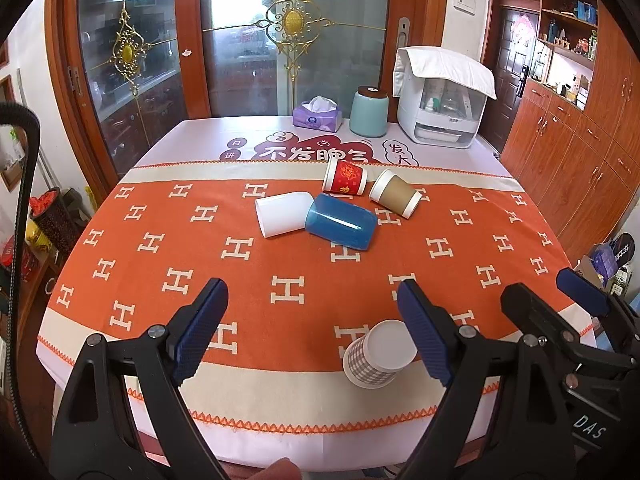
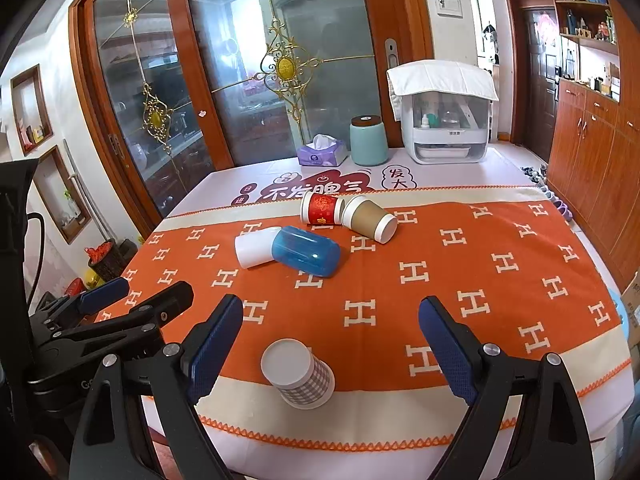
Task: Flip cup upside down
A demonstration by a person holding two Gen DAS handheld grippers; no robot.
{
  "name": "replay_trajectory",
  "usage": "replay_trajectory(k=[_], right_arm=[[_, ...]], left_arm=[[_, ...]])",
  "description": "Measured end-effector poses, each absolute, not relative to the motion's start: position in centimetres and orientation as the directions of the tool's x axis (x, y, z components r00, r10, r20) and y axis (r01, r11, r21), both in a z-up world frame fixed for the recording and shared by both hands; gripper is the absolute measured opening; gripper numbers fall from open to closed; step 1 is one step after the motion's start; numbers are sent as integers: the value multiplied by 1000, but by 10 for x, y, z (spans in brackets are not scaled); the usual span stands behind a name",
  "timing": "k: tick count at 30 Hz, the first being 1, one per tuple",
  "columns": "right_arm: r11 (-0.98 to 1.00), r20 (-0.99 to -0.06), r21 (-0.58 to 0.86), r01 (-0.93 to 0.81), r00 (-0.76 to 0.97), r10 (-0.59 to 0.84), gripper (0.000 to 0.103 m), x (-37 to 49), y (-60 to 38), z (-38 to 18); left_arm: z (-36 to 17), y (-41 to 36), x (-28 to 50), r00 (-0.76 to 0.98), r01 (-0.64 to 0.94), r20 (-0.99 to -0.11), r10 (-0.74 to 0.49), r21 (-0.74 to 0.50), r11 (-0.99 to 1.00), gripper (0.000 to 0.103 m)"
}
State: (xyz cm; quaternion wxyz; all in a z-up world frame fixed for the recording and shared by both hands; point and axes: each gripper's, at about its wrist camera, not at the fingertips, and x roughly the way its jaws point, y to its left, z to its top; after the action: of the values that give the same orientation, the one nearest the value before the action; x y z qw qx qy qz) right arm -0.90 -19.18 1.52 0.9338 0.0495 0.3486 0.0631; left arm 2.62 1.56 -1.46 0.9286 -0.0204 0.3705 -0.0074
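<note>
Orange H-patterned tablecloth (image 2: pixel 460 280) bearing an inverted checked paper cup (image 2: pixel 298 372); left gripper (image 1: pixel 312 320) and right gripper (image 2: pixel 332 336) are held spread above it, glass-panelled wooden doors (image 2: pixel 240 72) behind

Two wrist views, near edge, facing across the table (image 1: pixel 280 264), sharing its cups

Both scenes are being lit brightly and evenly by daylight that is coming through the glass doors (image 1: pixel 240 20), where one pane is being blown out to white. Only soft shadows are being cast on the table (image 2: pixel 460 248). Straight lines are being bent by fisheye distortion, and corners are being vignetted black.
</note>
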Motion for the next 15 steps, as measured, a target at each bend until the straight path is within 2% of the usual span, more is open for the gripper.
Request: replay_trajectory(k=[15], right_arm=[[987, -643, 139, -85, 750, 155, 91, -9, -193, 16]], left_arm=[[-15, 16, 25, 726, -1, -687, -30, -45, 999, 85]])
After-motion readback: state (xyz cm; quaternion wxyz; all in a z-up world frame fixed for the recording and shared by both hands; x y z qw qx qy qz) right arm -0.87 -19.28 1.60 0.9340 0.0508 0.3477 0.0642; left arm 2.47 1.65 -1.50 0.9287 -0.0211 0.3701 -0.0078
